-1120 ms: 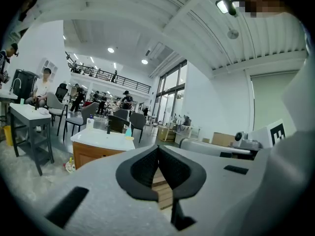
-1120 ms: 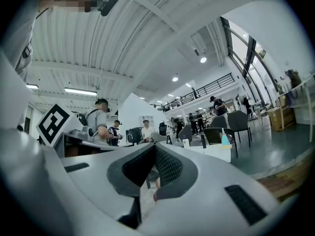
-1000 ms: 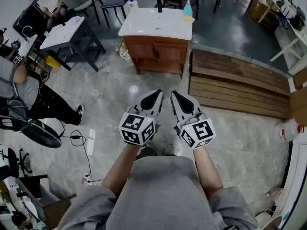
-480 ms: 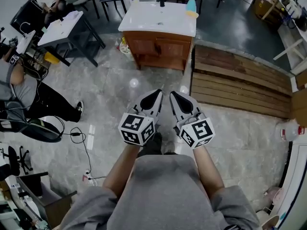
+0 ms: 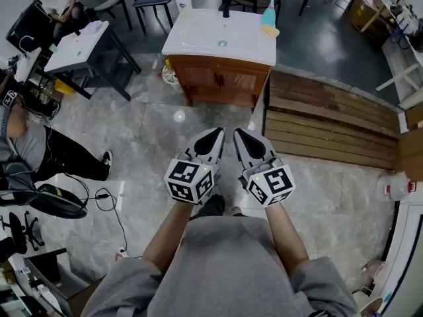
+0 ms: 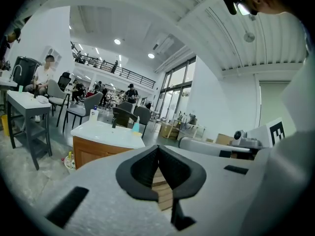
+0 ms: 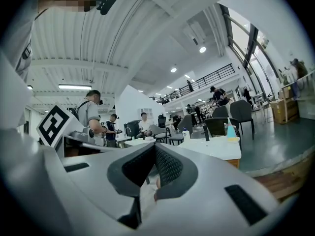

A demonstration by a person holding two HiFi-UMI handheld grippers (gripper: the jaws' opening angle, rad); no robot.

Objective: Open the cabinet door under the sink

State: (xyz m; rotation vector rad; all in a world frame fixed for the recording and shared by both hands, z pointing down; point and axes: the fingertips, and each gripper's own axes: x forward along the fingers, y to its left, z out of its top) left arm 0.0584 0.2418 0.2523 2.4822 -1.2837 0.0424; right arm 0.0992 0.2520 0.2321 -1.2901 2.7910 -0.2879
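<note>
The sink cabinet stands ahead of me across the floor in the head view: a white basin top (image 5: 221,38) on a brown wooden base whose two doors (image 5: 221,81) are closed. It also shows in the left gripper view as the wooden cabinet (image 6: 91,151) and in the right gripper view as the white top (image 7: 216,146). My left gripper (image 5: 214,133) and right gripper (image 5: 240,133) are held side by side at waist height, well short of the cabinet. Both are shut with nothing between their jaws, as also seen at the left gripper (image 6: 157,149) and the right gripper (image 7: 154,150).
A teal bottle (image 5: 269,12), a black faucet (image 5: 227,5) and a white bottle (image 5: 182,2) stand on the basin top. A wooden plank platform (image 5: 330,121) lies right of the cabinet. A grey table (image 5: 82,45), a seated person (image 5: 26,144) and floor cables (image 5: 109,203) are at the left.
The sink cabinet has come a little nearer and lower in the head view as I walk toward it. Both grippers keep the same pose, shut.
</note>
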